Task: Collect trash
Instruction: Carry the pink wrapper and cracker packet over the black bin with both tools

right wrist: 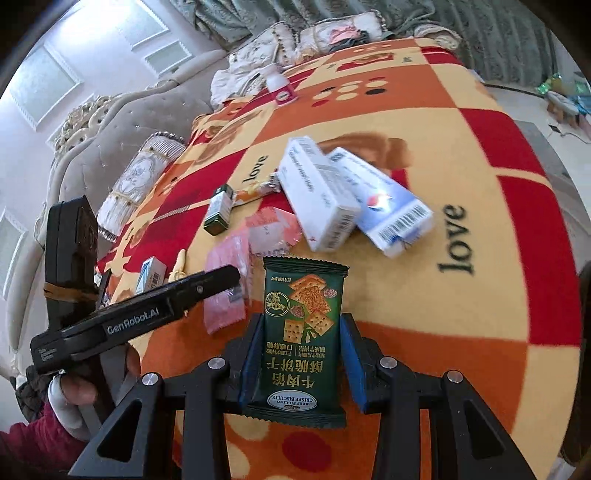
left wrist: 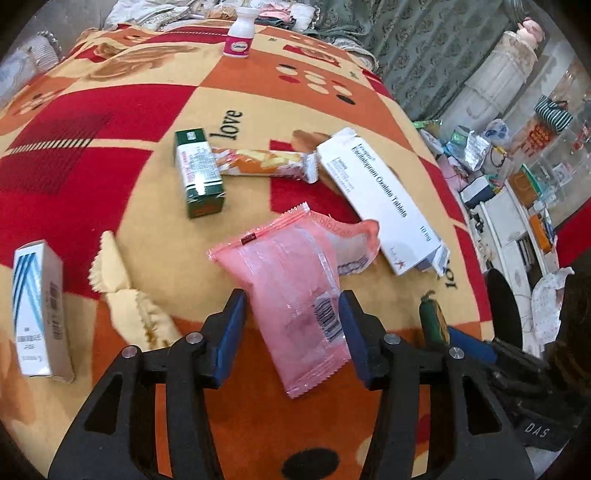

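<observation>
My left gripper (left wrist: 291, 306) is shut on a pink plastic wrapper (left wrist: 284, 280), its blue pads pressing both edges. My right gripper (right wrist: 301, 328) is shut on a green biscuit packet (right wrist: 301, 328) held upright between its blue pads. On the patterned blanket (left wrist: 110, 122) lie a white tablet box (left wrist: 380, 199), a green box (left wrist: 199, 171), an orange snack wrapper (left wrist: 266, 164), a cream wrapper (left wrist: 122, 288) and a blue-striped white box (left wrist: 37, 314). In the right wrist view the left gripper's finger (right wrist: 166, 295) is over the pink wrapper (right wrist: 225, 291).
A white bottle with pink label (left wrist: 240, 35) stands at the blanket's far end. A second white-blue box (right wrist: 384, 206) lies beside the tablet box (right wrist: 317, 192). Cushions (right wrist: 136, 177) and a headboard sit left; cluttered shelves (left wrist: 517, 206) lie right of the bed.
</observation>
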Demonstrator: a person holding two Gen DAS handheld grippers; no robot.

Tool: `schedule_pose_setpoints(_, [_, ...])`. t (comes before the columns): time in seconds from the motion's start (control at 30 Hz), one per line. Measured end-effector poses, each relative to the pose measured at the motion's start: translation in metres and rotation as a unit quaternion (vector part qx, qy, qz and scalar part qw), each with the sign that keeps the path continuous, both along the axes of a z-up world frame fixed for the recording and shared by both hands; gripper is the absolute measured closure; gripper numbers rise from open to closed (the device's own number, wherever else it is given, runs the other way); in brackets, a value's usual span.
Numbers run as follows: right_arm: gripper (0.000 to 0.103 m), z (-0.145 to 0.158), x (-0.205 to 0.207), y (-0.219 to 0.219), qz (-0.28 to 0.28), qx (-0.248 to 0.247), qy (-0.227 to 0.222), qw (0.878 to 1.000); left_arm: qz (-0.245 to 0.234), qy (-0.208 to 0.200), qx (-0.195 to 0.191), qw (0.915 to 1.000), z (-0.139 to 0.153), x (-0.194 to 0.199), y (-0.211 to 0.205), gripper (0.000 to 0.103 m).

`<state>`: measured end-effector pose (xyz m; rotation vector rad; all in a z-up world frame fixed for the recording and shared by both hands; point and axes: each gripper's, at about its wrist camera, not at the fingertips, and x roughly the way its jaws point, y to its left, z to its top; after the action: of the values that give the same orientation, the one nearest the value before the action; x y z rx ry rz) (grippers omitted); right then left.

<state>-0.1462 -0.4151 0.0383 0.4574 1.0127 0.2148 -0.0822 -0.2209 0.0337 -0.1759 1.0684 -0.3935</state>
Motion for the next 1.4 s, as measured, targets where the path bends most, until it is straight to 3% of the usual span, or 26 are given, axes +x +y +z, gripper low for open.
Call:
schedule_pose_setpoints(0.03, [0.064,-0.001,-0.002,-0.003,-0.004,-0.002,0.002,1.000,0.000,-0.004,-0.003,1.0000,0.000,0.001,0.000,0.054])
schedule_pose_setpoints(0.1, [0.064,-0.001,-0.005,-0.007,-0.008,-0.003,0.003,1.000,-0.004,0.000,-0.009,1.0000,-0.001,0.002,0.000,0.087])
schedule_pose_setpoints(0.2, [0.064,0.002,-0.010,-0.009,-0.010,-0.008,0.000,1.000,-0.016,-0.001,-0.016,0.9997,0.004,-0.002,0.002,0.090])
schedule_pose_setpoints(0.37, [0.064,0.014,-0.016,-0.010,-0.010,-0.027,-0.013,1.000,-0.027,-0.042,-0.020,0.9986,0.037,-0.024,0.015,0.090])
schedule_pose_setpoints(0.67, [0.064,0.035,-0.025,-0.008,-0.016,-0.043,-0.038,0.998,-0.051,-0.072,-0.021,0.9959,0.073,-0.048,0.011,0.090])
schedule_pose_setpoints(1.0, [0.064,0.048,-0.050,-0.036,-0.052,-0.066,-0.048,0.995,-0.114,-0.084,-0.019,0.9898,0.078,-0.063,-0.053,0.090])
schedule_pose_setpoints(1.4, [0.064,0.054,-0.094,-0.107,-0.146,-0.079,-0.042,0.985,-0.185,-0.082,-0.006,0.9792,0.070,-0.073,-0.143,0.090])
